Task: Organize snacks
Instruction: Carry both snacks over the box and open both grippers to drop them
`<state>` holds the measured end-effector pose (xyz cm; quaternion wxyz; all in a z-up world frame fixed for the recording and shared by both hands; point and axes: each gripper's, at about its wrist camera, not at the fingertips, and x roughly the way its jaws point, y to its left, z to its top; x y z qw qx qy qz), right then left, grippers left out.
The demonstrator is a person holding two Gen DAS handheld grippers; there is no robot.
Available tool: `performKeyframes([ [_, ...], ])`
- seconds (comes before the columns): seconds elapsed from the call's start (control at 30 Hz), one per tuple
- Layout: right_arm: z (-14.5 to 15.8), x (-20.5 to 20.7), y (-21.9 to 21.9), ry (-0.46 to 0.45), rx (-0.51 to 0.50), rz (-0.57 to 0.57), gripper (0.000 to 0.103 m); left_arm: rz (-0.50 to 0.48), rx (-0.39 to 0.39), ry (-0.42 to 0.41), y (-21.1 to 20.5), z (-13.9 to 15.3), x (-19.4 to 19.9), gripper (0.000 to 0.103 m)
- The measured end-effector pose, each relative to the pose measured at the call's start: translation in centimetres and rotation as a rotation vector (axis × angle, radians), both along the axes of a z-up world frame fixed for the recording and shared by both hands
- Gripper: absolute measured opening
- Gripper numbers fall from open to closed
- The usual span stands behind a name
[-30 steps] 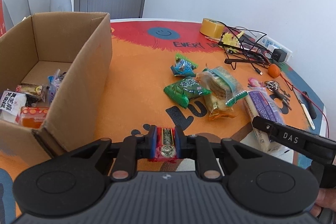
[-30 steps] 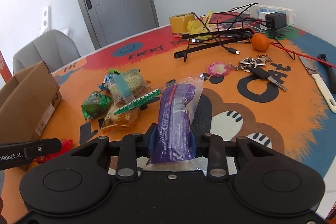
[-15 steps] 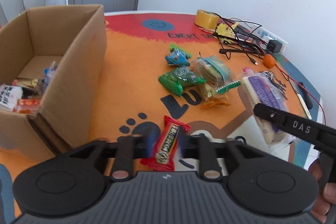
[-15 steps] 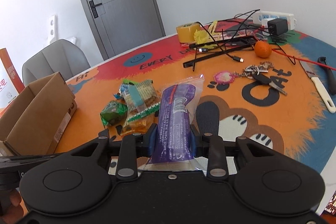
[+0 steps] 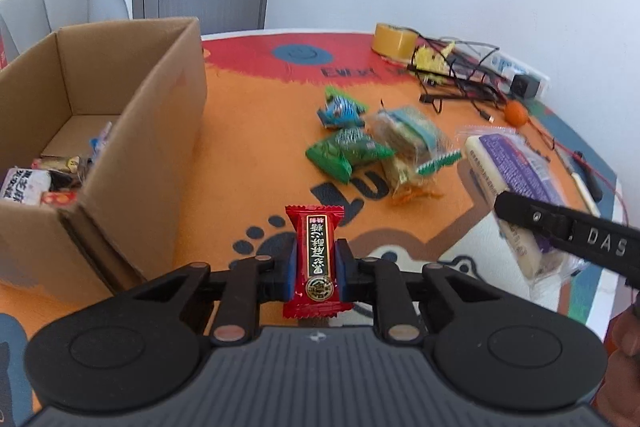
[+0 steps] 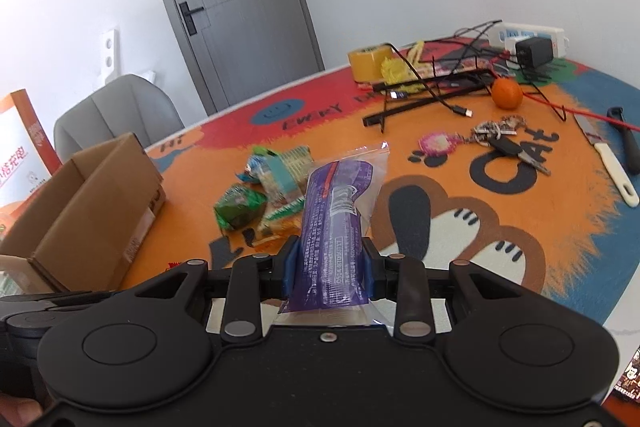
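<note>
My left gripper is shut on a red wrapped snack bar, which points straight forward above the table. An open cardboard box stands just to its left, with several snacks lying inside. My right gripper is shut on a long purple packet in a clear bag, held above the table. From the left wrist view that packet hangs at the right. Between the two grippers lies a small pile: a green packet, a blue one and a cracker pack.
Far back on the round printed table are a yellow tape roll, tangled cables, a power strip and an orange. Keys and a white-handled knife lie right. A grey chair stands behind the box.
The red bar sat tilted and loose between the left jaws half a second ago; now it is gripped straight. The right gripper has risen a little with the purple packet.
</note>
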<state>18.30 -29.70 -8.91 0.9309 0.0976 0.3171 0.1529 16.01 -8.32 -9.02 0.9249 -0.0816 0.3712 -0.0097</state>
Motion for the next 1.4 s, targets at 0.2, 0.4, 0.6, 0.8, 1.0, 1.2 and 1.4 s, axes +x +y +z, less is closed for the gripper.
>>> performKeyframes([
  [0.2,0.7,-0.2,0.9,-0.012,0.016,0.024,0.032,0.012,0.005,-0.035,0.8,1.7,-0.6,0.018],
  [0.4,1.8,-0.5,2.6,-0.031,0.029,0.061,0.032,0.032,0.007,-0.076,2.0,3.6,-1.2,0.018],
  [0.6,3.2,-0.3,4.4,-0.056,0.034,0.100,0.032,0.053,0.010,-0.126,3.2,5.6,-2.0,0.018],
  [0.8,4.4,-0.5,6.2,-0.076,0.037,0.130,0.032,0.079,0.010,-0.169,4.9,7.2,-2.6,0.018],
  [1.0,5.4,-0.4,8.3,-0.096,0.041,0.161,0.032,0.122,0.014,-0.194,7.4,8.2,-2.9,0.018],
  [1.2,5.9,0.1,10.8,-0.105,0.041,0.201,0.032,0.175,0.014,-0.203,10.3,8.5,-3.0,0.018],
  [1.4,6.2,0.7,13.1,-0.101,0.055,0.235,0.032,0.228,0.013,-0.193,13.3,8.3,-2.8,0.018],
])
